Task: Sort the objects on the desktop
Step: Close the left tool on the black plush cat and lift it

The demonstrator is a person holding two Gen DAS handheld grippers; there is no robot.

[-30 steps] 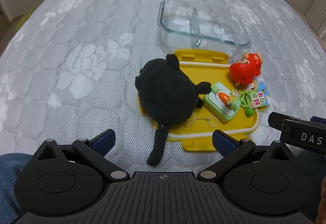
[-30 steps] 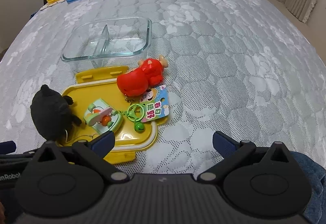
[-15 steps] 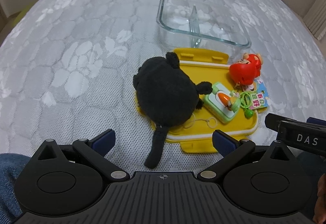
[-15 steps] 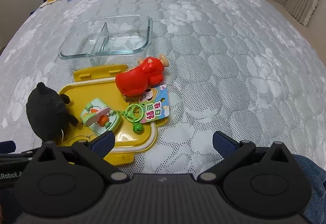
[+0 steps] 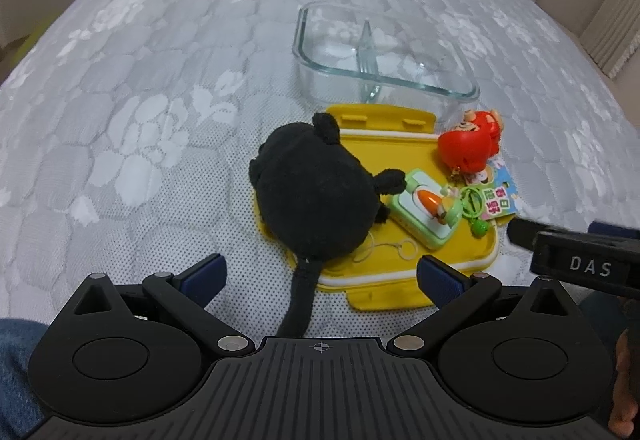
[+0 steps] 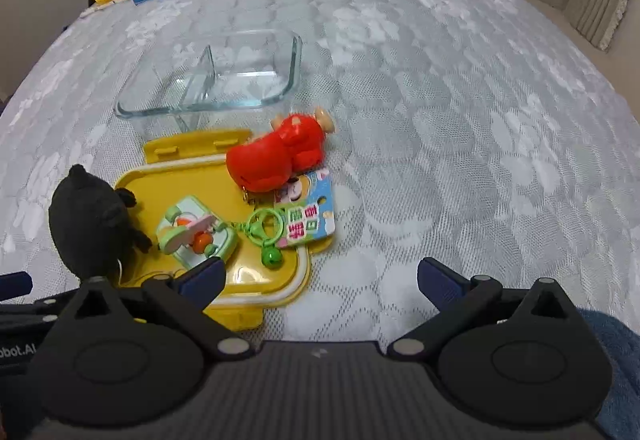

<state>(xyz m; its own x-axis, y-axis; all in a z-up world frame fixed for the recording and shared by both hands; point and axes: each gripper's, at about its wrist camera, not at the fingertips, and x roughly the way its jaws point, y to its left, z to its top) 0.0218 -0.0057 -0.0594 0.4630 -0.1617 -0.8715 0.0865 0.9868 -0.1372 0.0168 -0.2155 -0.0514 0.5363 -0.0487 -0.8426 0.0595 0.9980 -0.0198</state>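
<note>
Both tongs hang wide and empty: our left gripper (image 5: 320, 272) faces the black plush toy (image 5: 316, 192), our right gripper (image 6: 320, 274) sits beside the yellow lid (image 6: 256, 280). We judge the plush goes first (it overhangs the lid's left edge), so we close across its body, not its tail, then lift toward the empty glass box (image 5: 460, 90).

Black grippers, navy-padded fingers (image 5: 204, 274), silver screws, "DAS" lettering.

I am holding the left gripper (image 5: 319, 272) low over the near edge of the bed, jaws spread wide, empty. The right gripper (image 6: 320, 274) is hovering alongside, equally wide and empty.
</note>
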